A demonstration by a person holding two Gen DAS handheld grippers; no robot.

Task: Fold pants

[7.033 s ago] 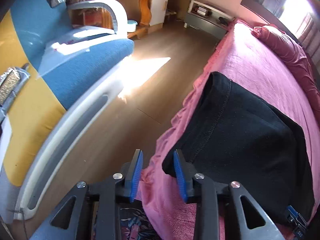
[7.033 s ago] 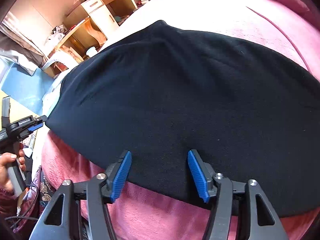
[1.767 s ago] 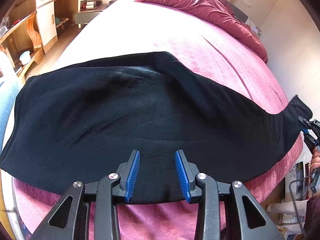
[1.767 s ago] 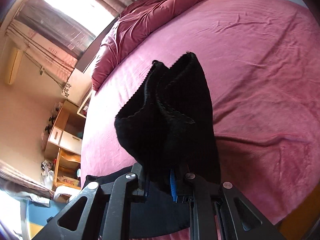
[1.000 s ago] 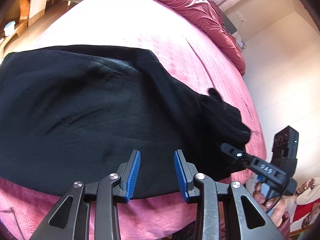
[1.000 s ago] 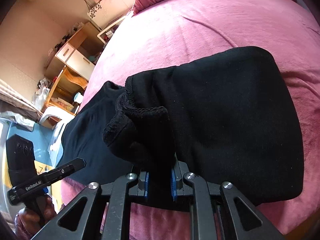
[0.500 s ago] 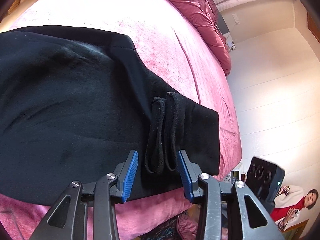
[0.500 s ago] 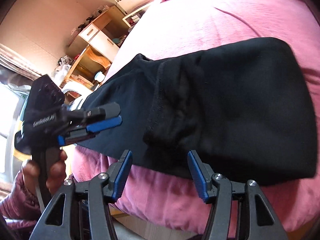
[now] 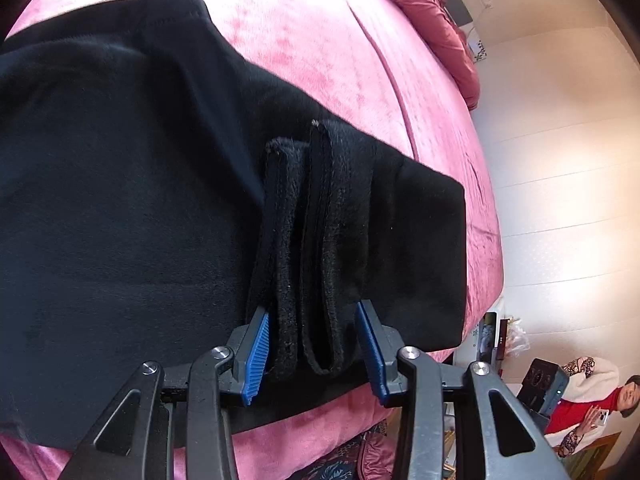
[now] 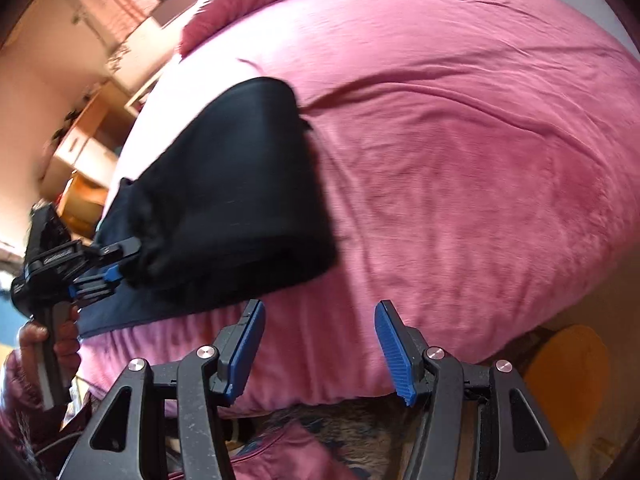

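Pants are lying black and flat on the pink bedspread, with the leg ends doubled back so the two cuffs sit on top, running from about 12 to 6 o'clock in the left wrist view. Left gripper is angled down at them, jaws straddling the near ends of those cuffs; its jaws have just been closing a bit, left blue pad looks right against the fabric, right pad seems a hair off it, so not a real clamp yet as far as I can see. In the right wrist view you can see that same left gripper at 9 o'clock, a hand wrapped round its handle, nose poked into the folded edge.

Right gripper is pointing steeply down over the bed's near edge, jaws wide apart with nothing between them, just bedspread. It just opened up. Folded pants sit up at 10 o'clock from it, near but not touching.
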